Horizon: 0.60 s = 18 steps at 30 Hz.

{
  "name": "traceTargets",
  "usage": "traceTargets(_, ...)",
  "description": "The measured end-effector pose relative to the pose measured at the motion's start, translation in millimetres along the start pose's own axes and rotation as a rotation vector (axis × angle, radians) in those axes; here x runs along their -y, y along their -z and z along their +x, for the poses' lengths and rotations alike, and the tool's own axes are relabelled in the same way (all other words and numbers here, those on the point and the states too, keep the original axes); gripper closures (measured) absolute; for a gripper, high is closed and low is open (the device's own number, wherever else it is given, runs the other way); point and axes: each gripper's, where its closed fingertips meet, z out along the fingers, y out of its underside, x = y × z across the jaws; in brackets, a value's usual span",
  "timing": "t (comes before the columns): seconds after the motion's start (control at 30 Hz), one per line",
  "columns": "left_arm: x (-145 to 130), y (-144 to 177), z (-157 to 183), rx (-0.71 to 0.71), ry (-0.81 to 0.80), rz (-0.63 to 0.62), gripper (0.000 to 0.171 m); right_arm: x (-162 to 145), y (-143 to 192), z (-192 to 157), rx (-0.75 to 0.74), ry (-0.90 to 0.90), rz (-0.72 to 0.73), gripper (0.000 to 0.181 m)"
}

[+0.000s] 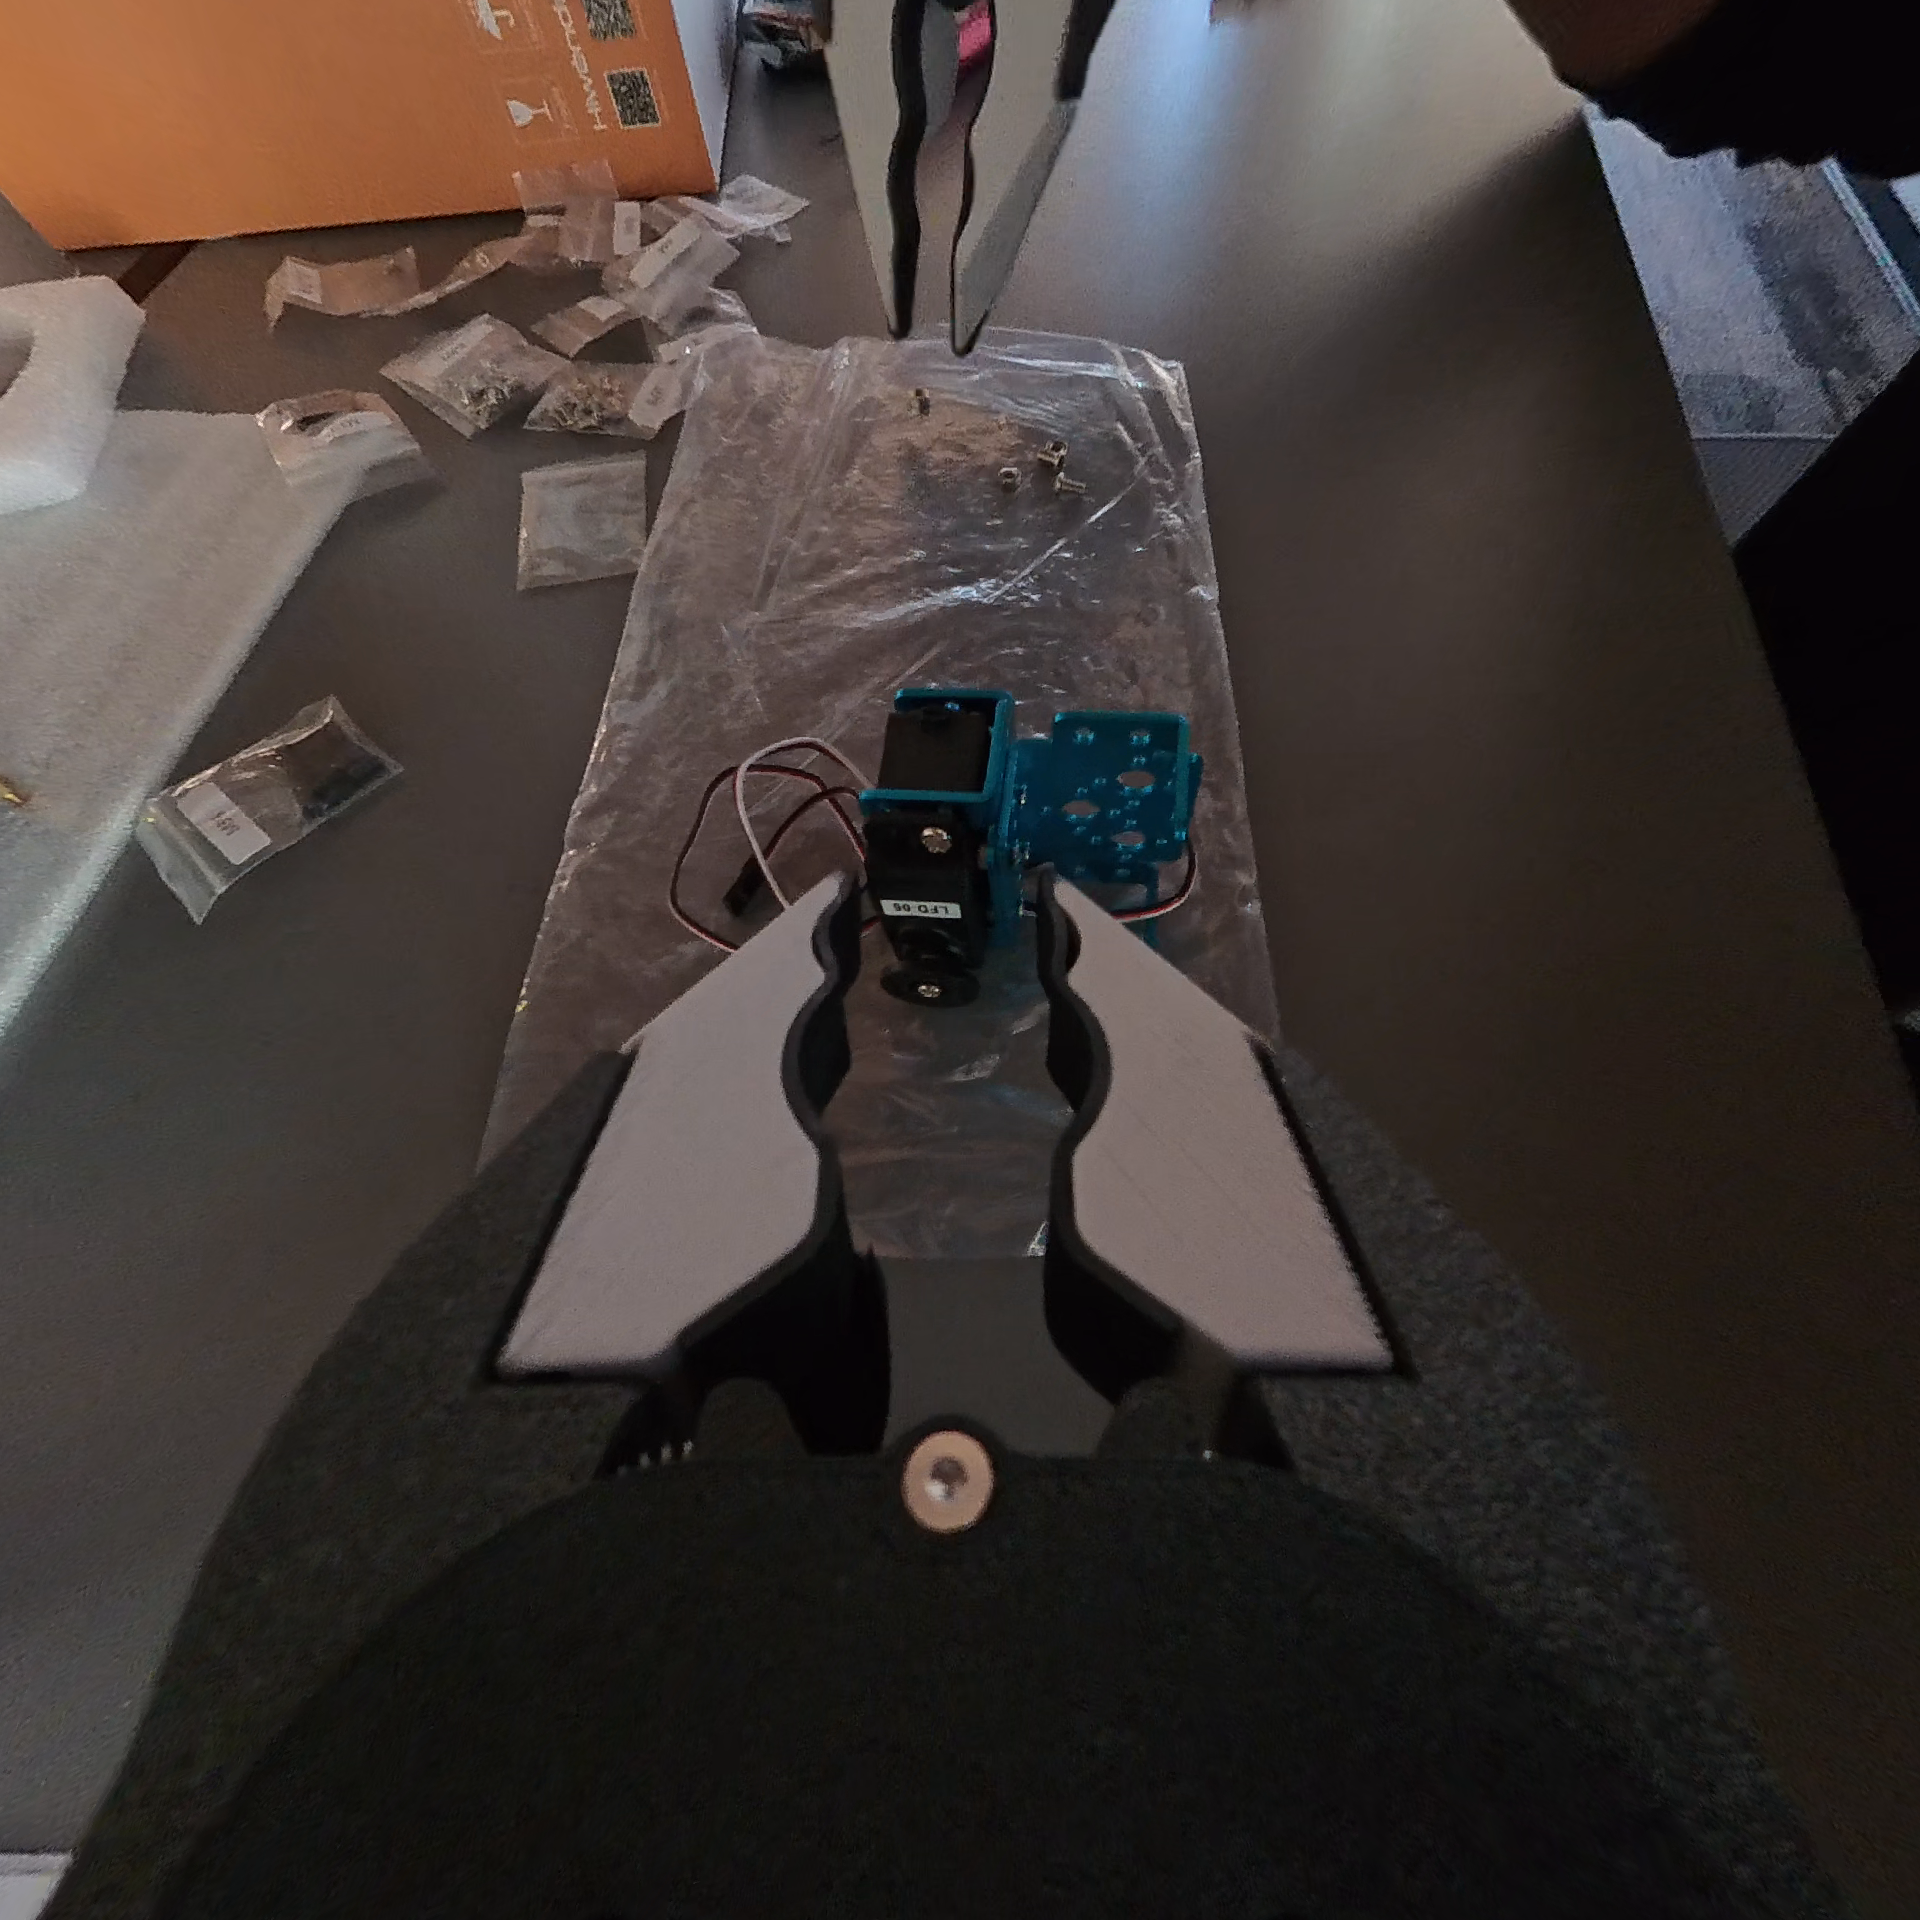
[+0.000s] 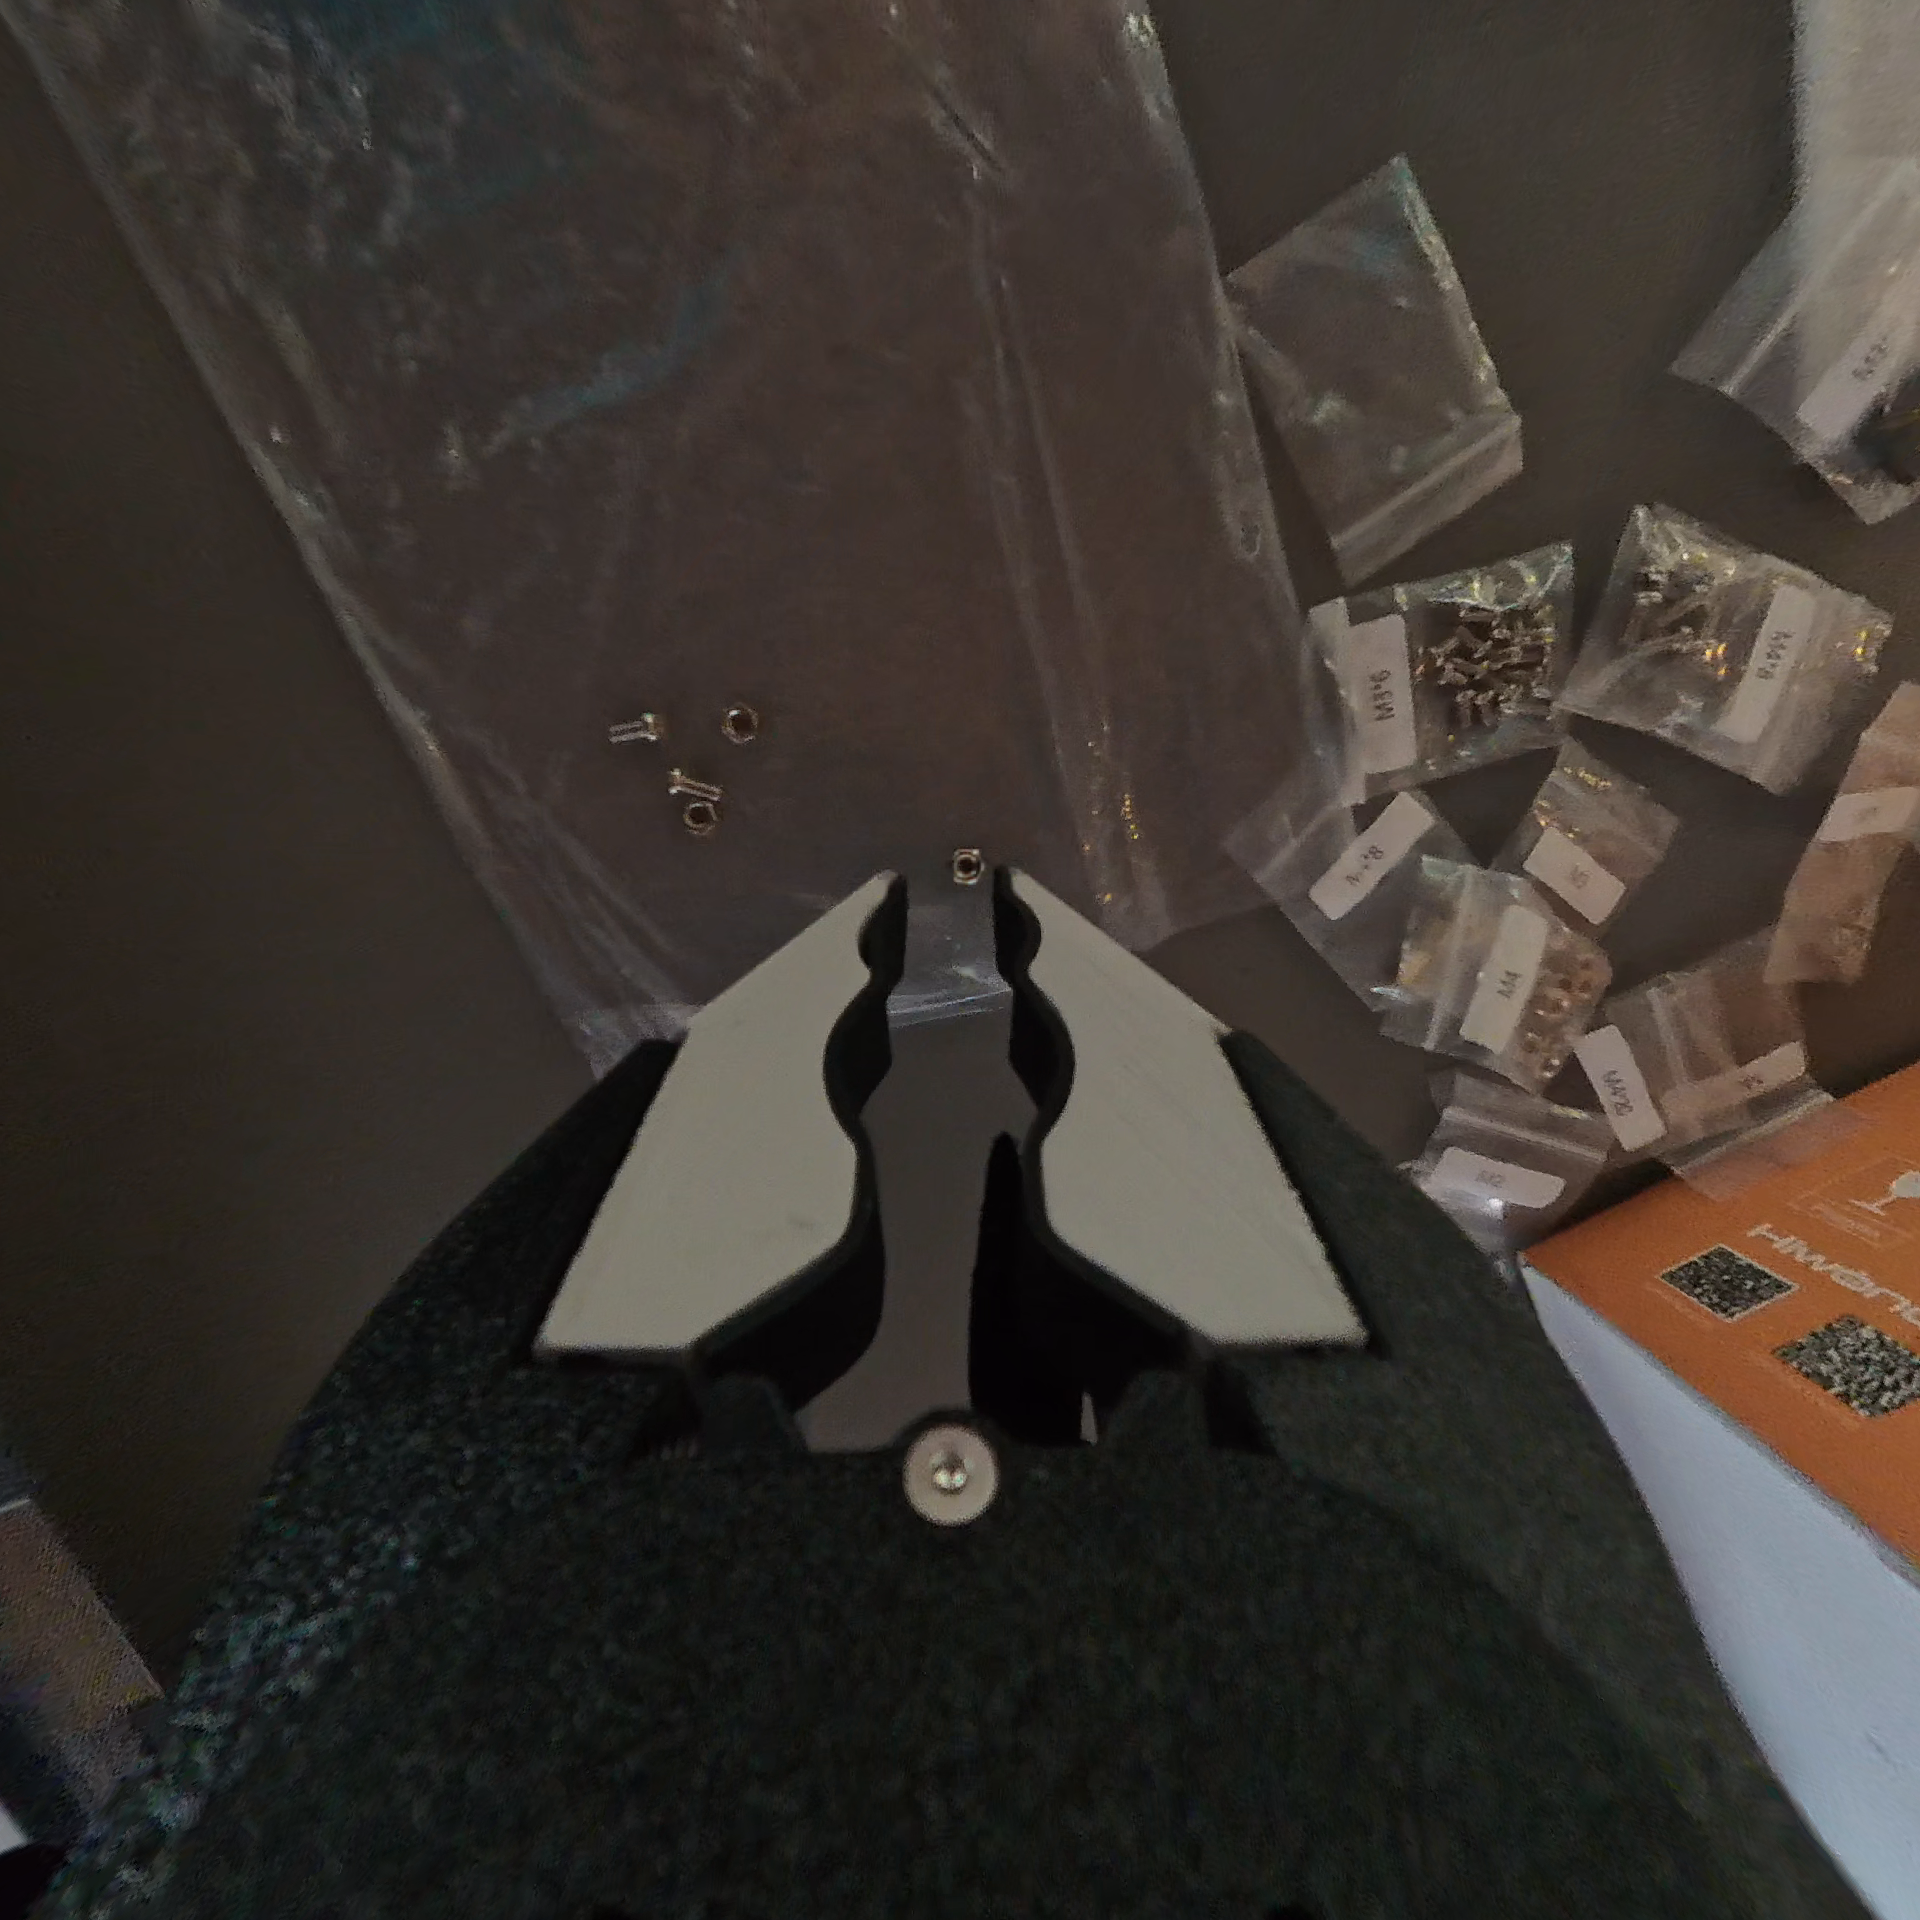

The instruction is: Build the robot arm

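On a dark worktop [image 1: 1455, 727], white foam packing [image 1: 62, 436] and a scatter of small zip bags of hardware [image 1: 499, 374] lie left of a clear plastic sheet [image 1: 831, 582].

On that sheet the left gripper [image 1: 945, 888] has its fingers set moderately wide on either side of a black servo [image 1: 920, 831] bolted into a blue perforated metal bracket [image 1: 1101, 800]. The servo body sits between the tips. The left finger is close against the servo and the right finger against the bracket's edge, though it is not clear whether they actually clamp it. The servo's red, white and black leads [image 1: 769, 790] loop out to the left.

At the sheet's far end the right gripper [image 2: 951, 878] points down with its fingers drawn narrow and nothing between them. A single small nut [image 2: 966, 864] lies just beyond the tips, in line with the gap. Left of it, 2 screws [image 2: 629, 730] and 2 more nuts [image 2: 738, 719] rest close together. An orange-and-white box [image 2: 1766, 1247] stands to the right.
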Motion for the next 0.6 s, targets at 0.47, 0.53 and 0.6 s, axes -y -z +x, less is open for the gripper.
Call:
traceTargets(0.47, -2, 10, 17, -0.069, -0.020, -0.035, 0.140, -7, -15, 0, 0.091, 0.035, -0.072, 0.171)
traceTargets(0.53, 0, 12, 19, -0.078, -0.022, -0.031, 0.140, -6, -16, 2, 0.086, 0.042, -0.082, 0.166)
traceTargets(0.6, 2, 13, 23, -0.093, -0.013, -0.021, 0.141, -6, -16, 2, 0.097, 0.038, -0.094, 0.167)
